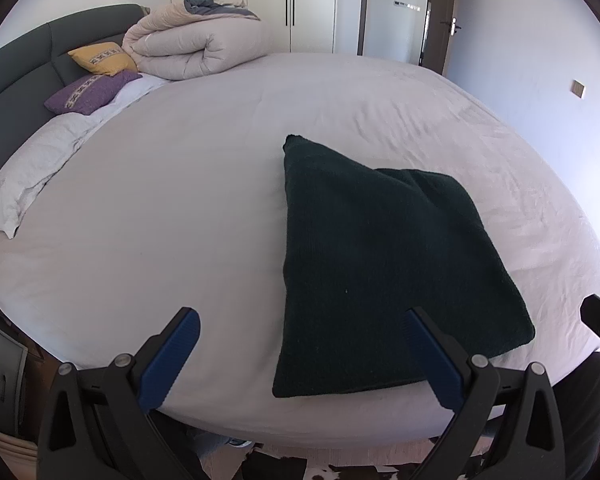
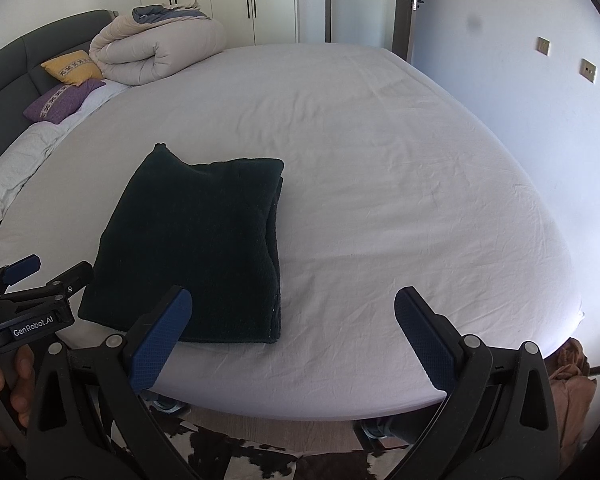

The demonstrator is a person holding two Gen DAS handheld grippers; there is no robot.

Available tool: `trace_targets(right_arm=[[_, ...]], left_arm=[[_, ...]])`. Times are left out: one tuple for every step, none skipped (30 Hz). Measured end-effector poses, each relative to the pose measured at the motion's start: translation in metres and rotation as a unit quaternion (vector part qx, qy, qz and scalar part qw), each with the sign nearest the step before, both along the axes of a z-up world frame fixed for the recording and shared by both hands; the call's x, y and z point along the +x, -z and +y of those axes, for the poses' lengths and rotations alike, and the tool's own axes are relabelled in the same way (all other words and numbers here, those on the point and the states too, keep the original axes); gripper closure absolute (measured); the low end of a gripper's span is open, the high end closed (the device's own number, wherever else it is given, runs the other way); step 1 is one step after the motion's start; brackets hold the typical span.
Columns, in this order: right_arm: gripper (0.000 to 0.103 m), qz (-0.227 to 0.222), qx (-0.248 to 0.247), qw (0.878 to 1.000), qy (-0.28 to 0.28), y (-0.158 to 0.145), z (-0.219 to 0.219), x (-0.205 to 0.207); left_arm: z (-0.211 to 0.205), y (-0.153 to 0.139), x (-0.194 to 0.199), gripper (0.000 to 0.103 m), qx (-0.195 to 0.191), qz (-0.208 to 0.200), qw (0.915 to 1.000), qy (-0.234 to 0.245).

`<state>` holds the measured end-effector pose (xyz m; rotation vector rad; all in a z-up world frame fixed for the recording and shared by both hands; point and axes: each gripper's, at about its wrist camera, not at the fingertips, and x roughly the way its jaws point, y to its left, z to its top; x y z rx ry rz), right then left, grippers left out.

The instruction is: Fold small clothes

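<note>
Dark green knitted garment [image 1: 384, 264] found folded into a rough rectangle, lying flat on the white sheet of the bed [image 1: 180, 184], close to the near edge. Noted in the right wrist view as the same folded piece [image 2: 196, 248], layered edges visible along its right side. Left gripper [image 1: 300, 352] held low above the near edge of the bed, fingers [image 1: 180, 356] spread wide apart, nothing between them; right-hand finger overlapping the garment's near corner in the view, contact not determinable. Right gripper [image 2: 292, 336] likewise spread wide, nothing held, positioned just right of the garment over bare sheet. Left gripper also seen from the side at the left margin of the right wrist view. Rolled beige duvet [image 1: 196, 46], yellow cushion [image 1: 102, 58] and purple cushion [image 1: 90, 94] recorded at the headboard end, well apart from the garment.
</note>
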<state>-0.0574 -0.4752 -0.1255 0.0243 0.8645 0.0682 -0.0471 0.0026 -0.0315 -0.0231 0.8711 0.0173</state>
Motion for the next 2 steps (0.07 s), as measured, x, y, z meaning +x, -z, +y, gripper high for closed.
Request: trace_targets(right_arm=[[0.0,0.0,0.0,1.0,0.0,-0.0001,-0.0004,0.0003],[0.0,-0.001,0.0,1.0,0.0,0.0,-0.0002,0.0002]], left_arm=[[0.0001,0.0003,0.0,0.0,-0.001,0.0,1.0,0.0],[0.0004,0.0007,0.0005,0.0,-0.001,0.001,1.0,0.0]])
